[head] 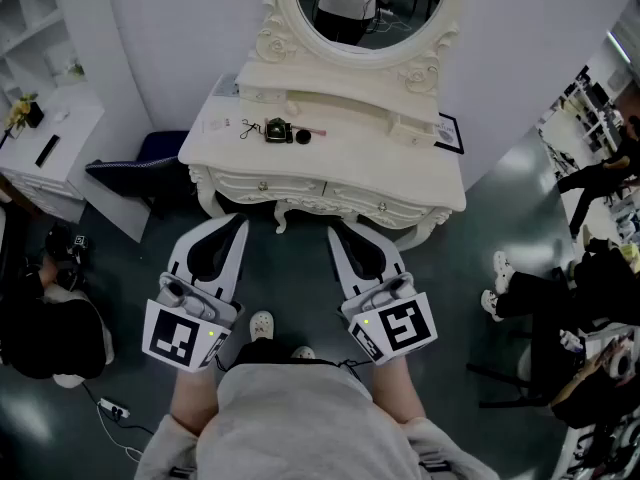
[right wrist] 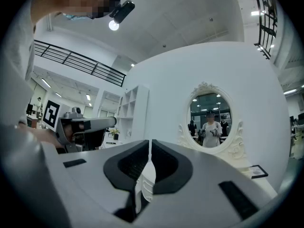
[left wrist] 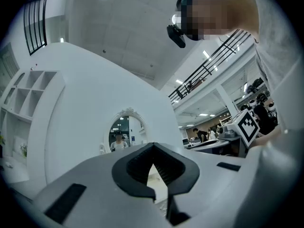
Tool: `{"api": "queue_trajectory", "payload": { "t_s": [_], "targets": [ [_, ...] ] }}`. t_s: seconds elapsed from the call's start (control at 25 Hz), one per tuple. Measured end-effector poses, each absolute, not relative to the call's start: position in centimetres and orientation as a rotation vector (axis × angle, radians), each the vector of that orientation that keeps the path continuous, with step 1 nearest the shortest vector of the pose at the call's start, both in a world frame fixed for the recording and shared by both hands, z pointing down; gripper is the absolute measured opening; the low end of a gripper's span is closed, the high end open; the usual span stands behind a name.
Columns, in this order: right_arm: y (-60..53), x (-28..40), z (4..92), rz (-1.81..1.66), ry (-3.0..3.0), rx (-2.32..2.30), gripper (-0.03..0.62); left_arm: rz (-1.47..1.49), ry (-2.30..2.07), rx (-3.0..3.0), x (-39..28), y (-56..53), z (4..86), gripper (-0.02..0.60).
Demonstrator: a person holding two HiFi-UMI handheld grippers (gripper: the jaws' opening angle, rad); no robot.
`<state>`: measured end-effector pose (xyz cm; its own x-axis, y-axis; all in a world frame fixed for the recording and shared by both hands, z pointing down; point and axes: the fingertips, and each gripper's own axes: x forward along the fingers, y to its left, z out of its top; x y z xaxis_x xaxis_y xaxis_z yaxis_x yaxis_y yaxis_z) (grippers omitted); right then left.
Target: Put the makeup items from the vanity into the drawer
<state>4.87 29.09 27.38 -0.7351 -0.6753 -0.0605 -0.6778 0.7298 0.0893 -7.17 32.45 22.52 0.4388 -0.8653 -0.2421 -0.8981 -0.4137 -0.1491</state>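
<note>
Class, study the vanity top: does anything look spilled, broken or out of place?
Nothing looks spilled or broken. A few small makeup items lie loose, left of centre on the vanity. A dark-edged frame sits at an angle by the right end. Whether it overhangs the edge cannot be told.

Left tongs (left wrist: pixel 153 147) closed, mirror (left wrist: pixel 121 133) beyond

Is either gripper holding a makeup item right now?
No, the left gripper and right gripper are shut on nothing; the makeup items lie on the vanity.
</note>
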Motion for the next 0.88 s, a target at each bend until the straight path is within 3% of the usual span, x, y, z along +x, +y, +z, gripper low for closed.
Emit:
{"api": "queue_trajectory", "payload": {
  "t_s": [0.88],
  "targets": [
    [23.9,1.1,27.9,0.121,2.891,-1.162,0.032,0.159,1.520,-2.471,-10.9,27.0,22.9,0.014]
  ]
}}
